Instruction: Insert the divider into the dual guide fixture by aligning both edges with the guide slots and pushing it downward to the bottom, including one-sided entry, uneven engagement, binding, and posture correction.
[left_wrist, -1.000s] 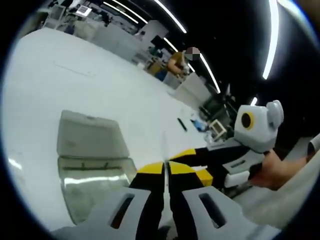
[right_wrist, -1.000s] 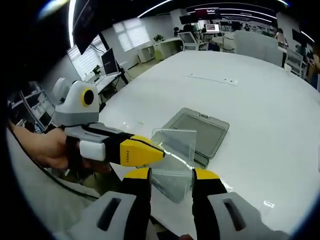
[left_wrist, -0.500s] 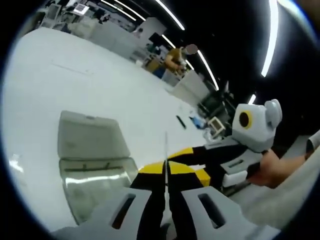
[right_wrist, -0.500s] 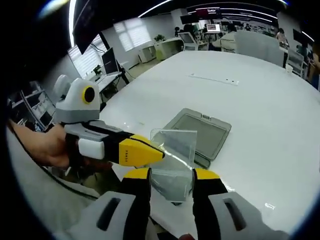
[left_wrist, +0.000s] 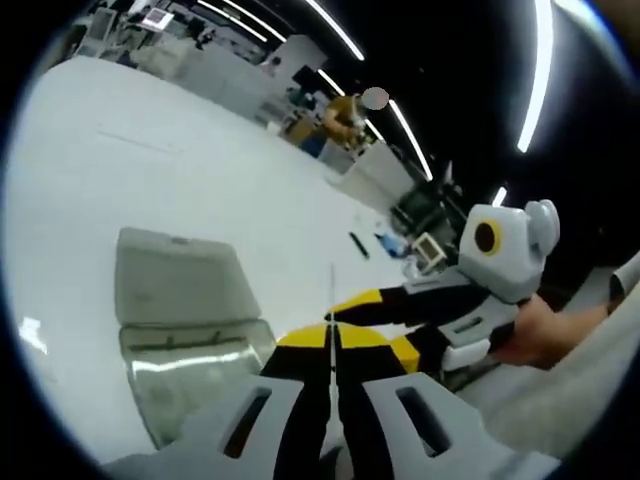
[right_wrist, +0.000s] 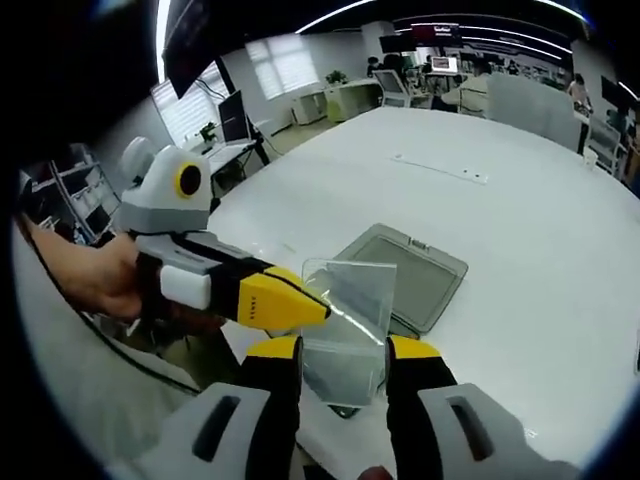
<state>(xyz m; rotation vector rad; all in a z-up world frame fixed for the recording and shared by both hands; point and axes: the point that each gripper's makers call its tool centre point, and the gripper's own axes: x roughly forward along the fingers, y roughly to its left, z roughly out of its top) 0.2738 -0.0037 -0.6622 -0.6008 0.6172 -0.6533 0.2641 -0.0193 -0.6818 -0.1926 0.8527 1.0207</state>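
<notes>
Jaws of the left gripper (left_wrist: 331, 352) pinched tight on one clear divider (right_wrist: 347, 305); in the left gripper view the sheet runs edge-on as a thin pale line up from between the yellow tips. In the right gripper view the left gripper (right_wrist: 318, 305) comes in from the left, a hand (right_wrist: 88, 280) behind it, tips clamped on the divider's left edge. Right gripper (right_wrist: 343, 352): jaws spread, one either side of the divider's lower part; whether they touch it, cannot tell. Divider held above the table (right_wrist: 540, 250), upright, over the near end of one grey fixture (right_wrist: 415, 270). Left gripper view: that one fixture (left_wrist: 175, 290) lies on the table (left_wrist: 150, 150) left of the jaws, flat grey lid-like part behind, clear-walled part in front. Right gripper (left_wrist: 385, 310) enters from the right, one hand (left_wrist: 540, 335) holding it. One person (left_wrist: 350, 115) far back, past the table.
</notes>
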